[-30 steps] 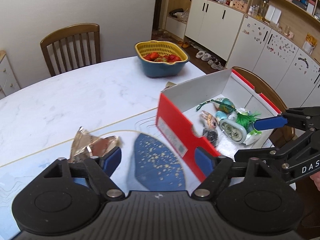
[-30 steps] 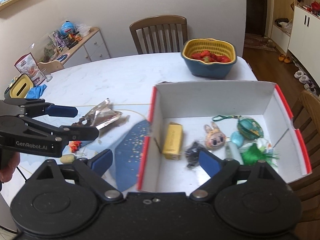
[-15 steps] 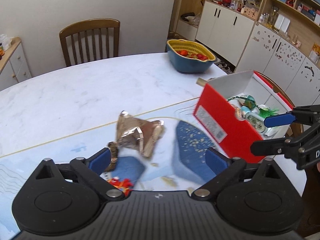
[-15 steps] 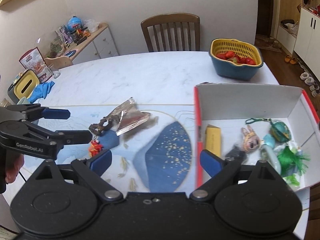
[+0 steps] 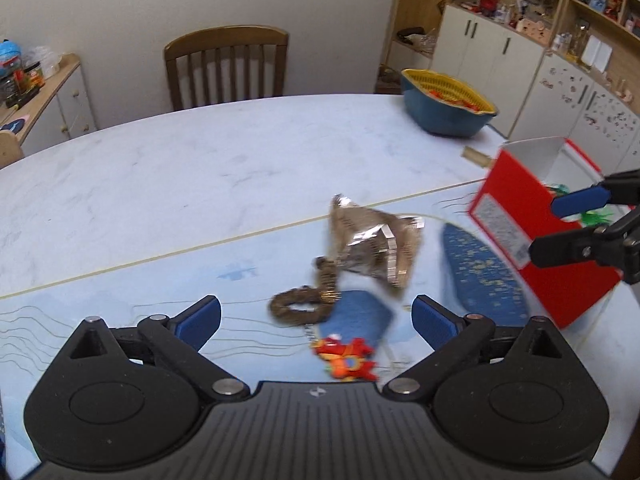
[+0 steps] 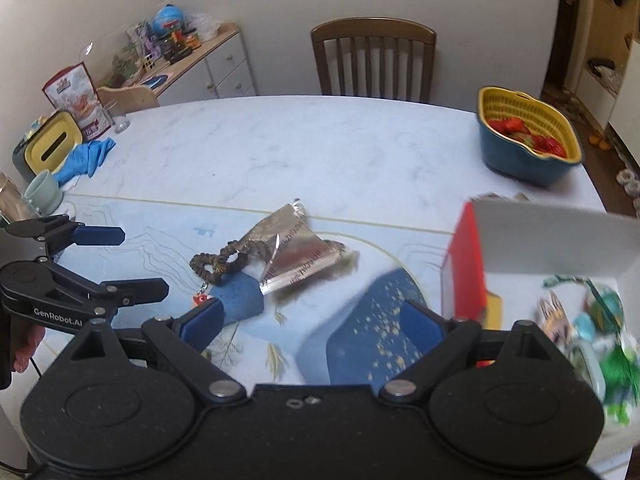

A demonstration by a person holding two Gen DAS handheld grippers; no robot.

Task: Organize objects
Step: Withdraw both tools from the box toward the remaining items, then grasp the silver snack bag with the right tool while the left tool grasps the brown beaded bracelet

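Observation:
A crumpled silver foil packet lies on the blue mat, with a brown scrunchie beside it and a small red-orange toy nearer me. My left gripper is open and empty, above the scrunchie and the toy; it also shows in the right wrist view. My right gripper is open and empty over the mat, left of the red and white box that holds several trinkets.
A blue and yellow basket with strawberries stands at the far right of the marble table. A tissue box, a blue cloth and a mug sit at the left edge. A chair stands behind.
Both grippers have swung left, away from the box and toward the foil packet. The scrunchie and the red toy have come into view below my left gripper.

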